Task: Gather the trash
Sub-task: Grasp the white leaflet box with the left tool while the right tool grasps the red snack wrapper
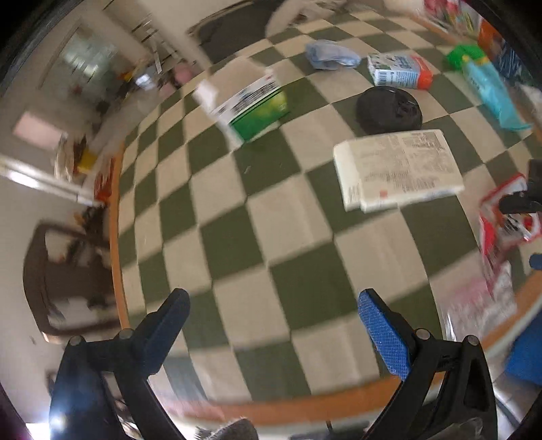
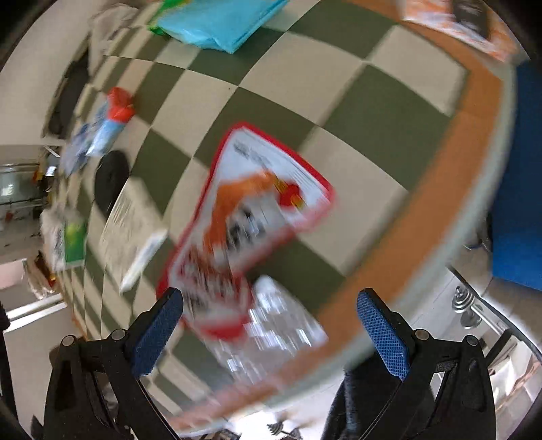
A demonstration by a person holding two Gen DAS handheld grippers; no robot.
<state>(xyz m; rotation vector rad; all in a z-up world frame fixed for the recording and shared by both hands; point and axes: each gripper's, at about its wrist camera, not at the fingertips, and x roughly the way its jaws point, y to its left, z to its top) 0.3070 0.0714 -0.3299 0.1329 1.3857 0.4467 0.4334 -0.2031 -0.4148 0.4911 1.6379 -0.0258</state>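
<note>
Trash lies on a green-and-cream checkered table (image 1: 271, 237). In the left wrist view I see a green-and-white box (image 1: 252, 108), a flat white carton (image 1: 396, 169), a black round lid (image 1: 389, 110), a milk carton with a red end (image 1: 399, 71), a crumpled blue wrapper (image 1: 330, 54) and a light-blue pouch (image 1: 491, 91). My left gripper (image 1: 272, 304) is open and empty above the near table edge. My right gripper (image 2: 269, 304) is open, just above a red-and-white snack bag (image 2: 254, 203) and a clear wrapper (image 2: 281, 325). The bag also shows in the left wrist view (image 1: 501, 220).
The table has an orange rim (image 2: 423, 210). A blue object (image 2: 518, 203) sits beyond the rim at the right. More packages (image 1: 454, 13) lie at the far edge. A dark chair (image 1: 61, 270) stands left of the table.
</note>
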